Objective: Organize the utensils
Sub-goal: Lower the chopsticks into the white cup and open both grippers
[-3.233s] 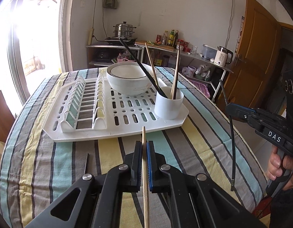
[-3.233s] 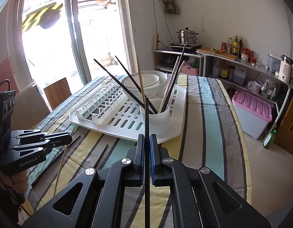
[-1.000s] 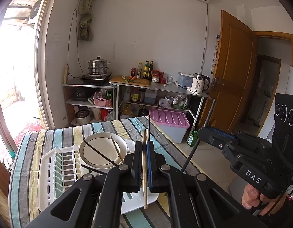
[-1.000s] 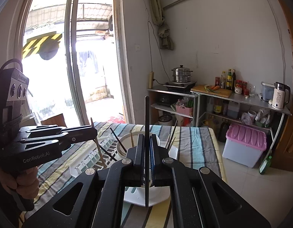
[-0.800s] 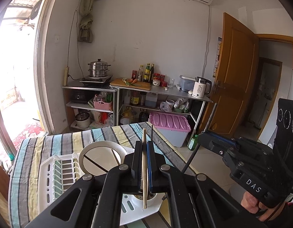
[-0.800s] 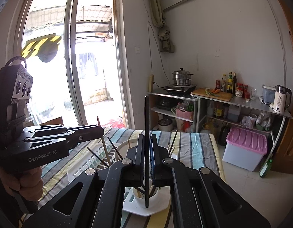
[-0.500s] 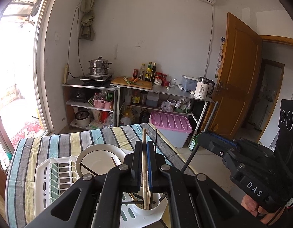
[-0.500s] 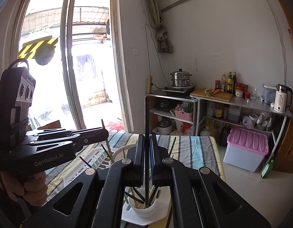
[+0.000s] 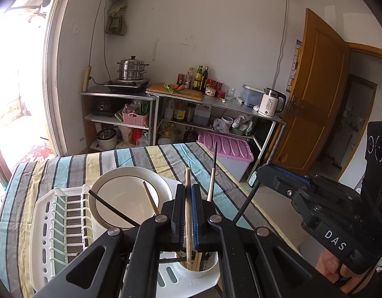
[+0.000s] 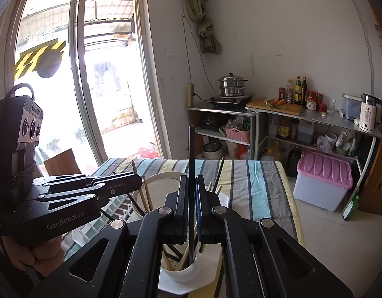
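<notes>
Your left gripper (image 9: pixel 188 213) clamps a wooden chopstick (image 9: pixel 188 198), your right gripper (image 10: pixel 191 207) a black chopstick (image 10: pixel 191 154); both stand upright to drop into the white cup (image 10: pixel 191 268) at the drying rack's (image 9: pixel 42 223) near corner.

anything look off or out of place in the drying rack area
Nothing spilled or broken. The only untidy bit: chopsticks in the white cup splay apart, and a black one leans out across the bowl.
</notes>
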